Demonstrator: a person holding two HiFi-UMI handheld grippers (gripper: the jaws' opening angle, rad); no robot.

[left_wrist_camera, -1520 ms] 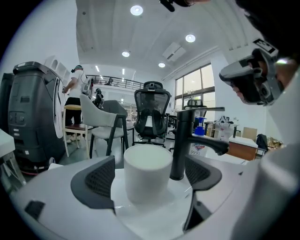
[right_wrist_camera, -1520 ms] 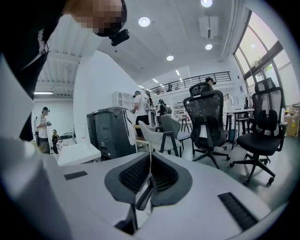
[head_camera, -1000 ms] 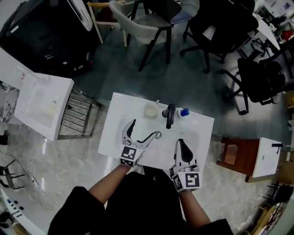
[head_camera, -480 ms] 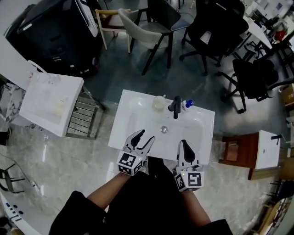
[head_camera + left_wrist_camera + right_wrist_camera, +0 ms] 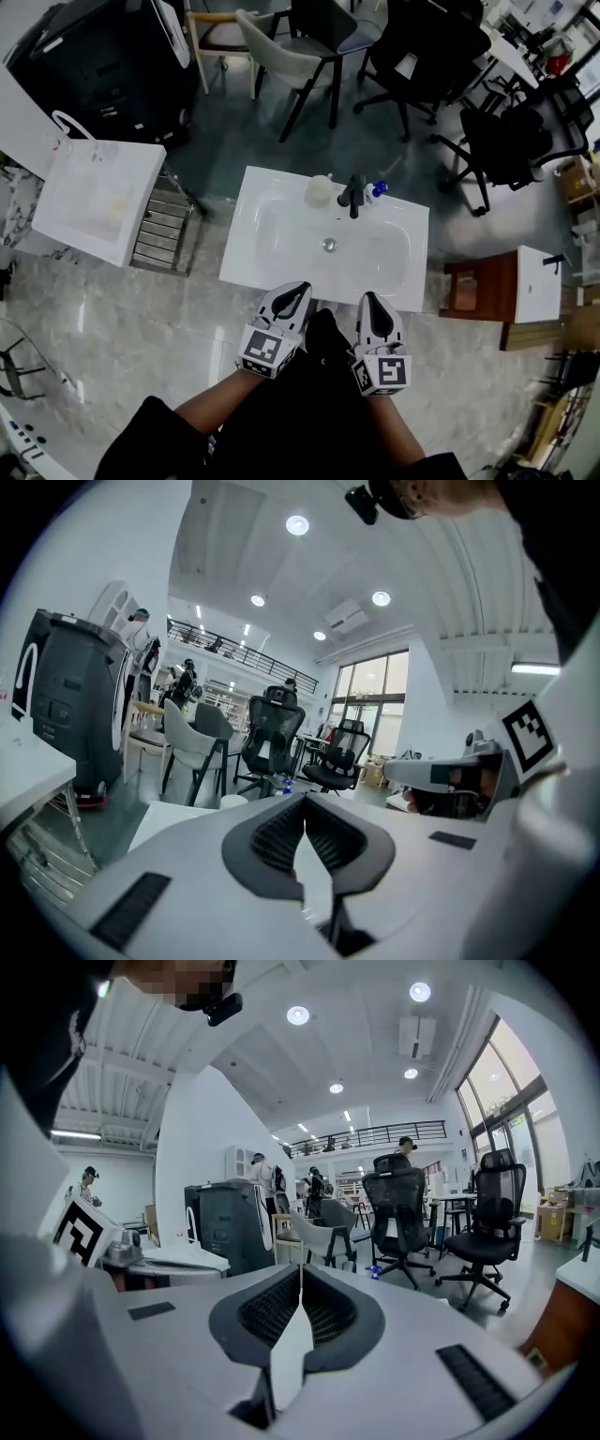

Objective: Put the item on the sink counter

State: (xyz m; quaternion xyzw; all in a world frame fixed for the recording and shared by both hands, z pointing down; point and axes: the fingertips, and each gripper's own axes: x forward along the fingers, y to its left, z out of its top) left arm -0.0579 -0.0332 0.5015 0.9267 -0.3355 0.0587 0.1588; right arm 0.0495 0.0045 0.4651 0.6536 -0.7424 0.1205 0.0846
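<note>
The white sink counter (image 5: 251, 251) lies just ahead of me, with a basin and a drain (image 5: 328, 244). A black faucet (image 5: 352, 195) stands at its far edge. A small blue-capped item (image 5: 378, 188) sits right of the faucet, and a pale round cup (image 5: 319, 188) sits left of it. Both show beyond the left jaws, the cup (image 5: 231, 801) and the blue item (image 5: 285, 786). My left gripper (image 5: 300, 289) hangs at the counter's near edge, shut with nothing in it. Beside it, my right gripper (image 5: 366, 298) is also shut and empty. Neither touches the counter.
A white cabinet (image 5: 94, 202) with a metal rack (image 5: 155, 239) stands to the left, and a large black machine (image 5: 89, 66) behind it. Chairs (image 5: 309, 42) and office chairs (image 5: 506, 141) fill the floor beyond the sink. A brown stool (image 5: 472, 286) stands to the right.
Both grippers have drawn back from over the basin to the counter's near edge. The left jaws, wide open a second ago, have closed on nothing.
</note>
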